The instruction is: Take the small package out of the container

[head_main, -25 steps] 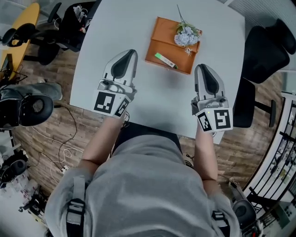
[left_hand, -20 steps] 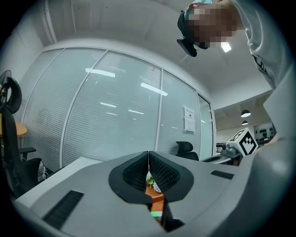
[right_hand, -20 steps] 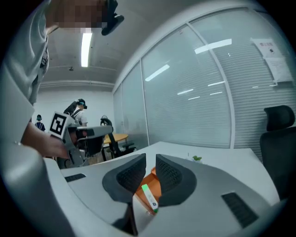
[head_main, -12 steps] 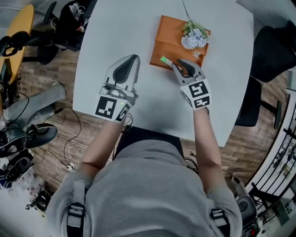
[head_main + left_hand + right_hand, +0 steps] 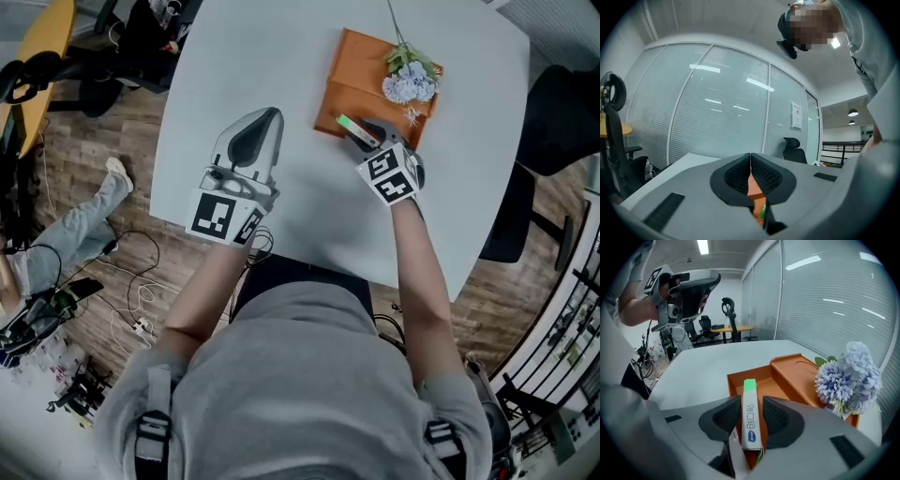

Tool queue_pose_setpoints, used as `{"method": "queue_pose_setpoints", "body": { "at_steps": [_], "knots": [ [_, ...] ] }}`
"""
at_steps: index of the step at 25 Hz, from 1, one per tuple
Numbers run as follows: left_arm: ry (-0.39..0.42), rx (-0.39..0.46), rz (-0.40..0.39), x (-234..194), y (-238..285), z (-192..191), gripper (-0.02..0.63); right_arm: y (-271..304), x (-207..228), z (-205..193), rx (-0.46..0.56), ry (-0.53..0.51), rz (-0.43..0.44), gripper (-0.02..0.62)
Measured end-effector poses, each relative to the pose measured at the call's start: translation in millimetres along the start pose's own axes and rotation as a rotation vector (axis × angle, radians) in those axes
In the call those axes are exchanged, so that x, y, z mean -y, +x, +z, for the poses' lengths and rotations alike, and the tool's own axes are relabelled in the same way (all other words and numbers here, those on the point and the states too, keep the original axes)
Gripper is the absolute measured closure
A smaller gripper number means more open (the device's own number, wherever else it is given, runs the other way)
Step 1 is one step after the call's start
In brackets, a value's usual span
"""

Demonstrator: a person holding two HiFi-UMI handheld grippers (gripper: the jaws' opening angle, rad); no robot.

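A small white package with a green end (image 5: 350, 127) (image 5: 750, 418) lies along the near left part of the shallow orange container (image 5: 361, 80) (image 5: 787, 380). My right gripper (image 5: 366, 136) (image 5: 751, 420) reaches over the container's near edge. Its jaws are opening, the package's near end lies between them, and narrow gaps show at the pads. My left gripper (image 5: 266, 117) (image 5: 750, 161) rests shut and empty on the white table (image 5: 244, 56), left of the container. It also shows in the right gripper view, far left (image 5: 689, 287).
A sprig of pale blue flowers (image 5: 410, 80) (image 5: 851, 376) lies across the container's far right part. Black office chairs stand off the table's right side (image 5: 562, 112) and far left corner (image 5: 141, 37). A person's leg (image 5: 66, 244) and cables are on the wooden floor at left.
My right gripper moved from the table's near right edge forward and left to the container; its jaws, shut before, now stand apart round the package. The left gripper stayed in place.
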State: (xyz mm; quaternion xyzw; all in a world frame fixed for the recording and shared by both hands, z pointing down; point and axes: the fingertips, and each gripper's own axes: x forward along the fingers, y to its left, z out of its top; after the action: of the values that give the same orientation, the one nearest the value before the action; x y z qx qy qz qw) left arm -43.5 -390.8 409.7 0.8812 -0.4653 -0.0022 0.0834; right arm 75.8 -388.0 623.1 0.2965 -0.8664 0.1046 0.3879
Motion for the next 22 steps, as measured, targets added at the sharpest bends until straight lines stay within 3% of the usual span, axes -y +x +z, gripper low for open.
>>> {"method": "queue_pose_setpoints", "body": {
  "at_steps": [1,2,7,12,22],
  "knots": [
    [0.000,0.003,0.003,-0.9,-0.9,1.0,0.586,0.2,-0.5,-1.3,-0.003,-0.003,-0.003,0.434],
    [0.001,0.006,0.005,-1.5,-1.8,2.6,0.586,-1.8,-0.4,-0.8,0.001,-0.003,-0.008,0.476],
    [0.011,0.028,0.006,-0.5,-6.2,12.7,0.586,-35.7,4.3,23.5,0.132,0.056,-0.072,0.479],
    [0.026,0.069,0.005,9.5,-12.2,33.0,0.586,-111.5,18.2,58.9,0.354,0.163,-0.208,0.480],
    [0.065,0.172,0.006,27.6,-27.2,86.3,0.586,-275.0,29.8,91.3,0.758,0.302,-0.494,0.480]
  ]
}}
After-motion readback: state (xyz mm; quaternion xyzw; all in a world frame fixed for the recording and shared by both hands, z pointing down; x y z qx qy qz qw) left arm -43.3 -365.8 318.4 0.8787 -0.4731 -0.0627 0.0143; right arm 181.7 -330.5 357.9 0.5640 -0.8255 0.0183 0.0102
